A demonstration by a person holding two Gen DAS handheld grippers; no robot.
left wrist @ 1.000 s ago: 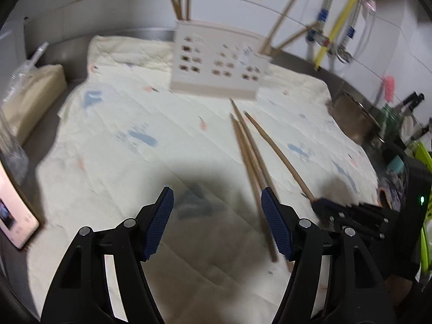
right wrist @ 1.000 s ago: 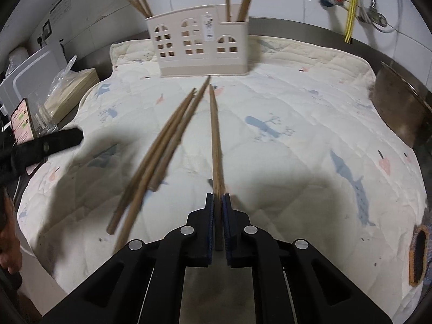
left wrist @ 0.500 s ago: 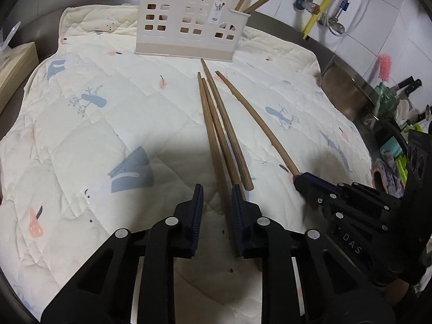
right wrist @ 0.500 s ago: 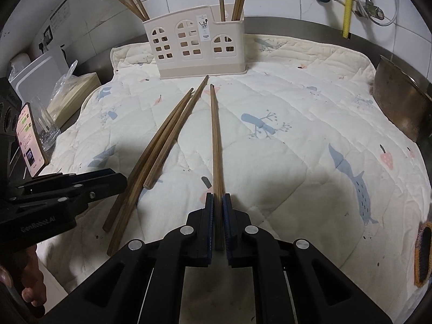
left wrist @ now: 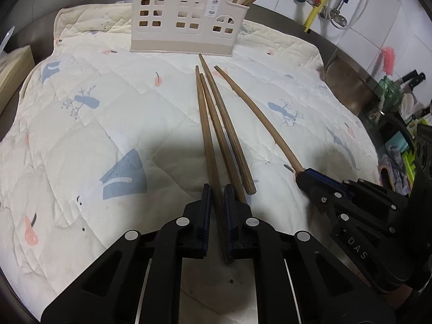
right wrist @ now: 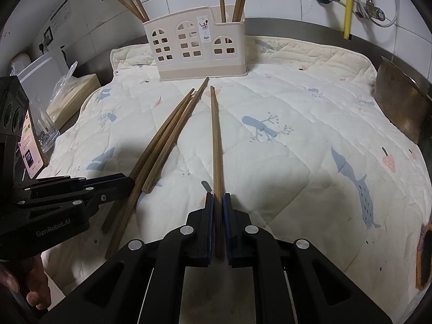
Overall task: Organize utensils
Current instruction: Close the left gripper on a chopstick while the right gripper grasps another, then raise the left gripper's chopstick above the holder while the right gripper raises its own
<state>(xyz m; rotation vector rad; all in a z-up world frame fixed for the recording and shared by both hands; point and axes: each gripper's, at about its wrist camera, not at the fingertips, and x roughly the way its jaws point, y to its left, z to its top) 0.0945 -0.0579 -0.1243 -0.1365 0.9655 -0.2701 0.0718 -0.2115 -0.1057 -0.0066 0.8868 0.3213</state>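
L gripper (left wrist: 216,197) clamps chopstick (left wrist: 208,124); R gripper (right wrist: 218,205) clamps another chopstick (right wrist: 215,135); tips toward holder (right wrist: 197,51).

white tiled wall (right wrist: 283,2), steel counter (right wrist: 297,28)

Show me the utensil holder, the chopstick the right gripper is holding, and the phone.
utensil holder (right wrist: 201,62) right wrist view, front wall.
chopstick (right wrist: 216,140) right wrist view, mid shaft.
phone (right wrist: 29,145) right wrist view, lit screen.
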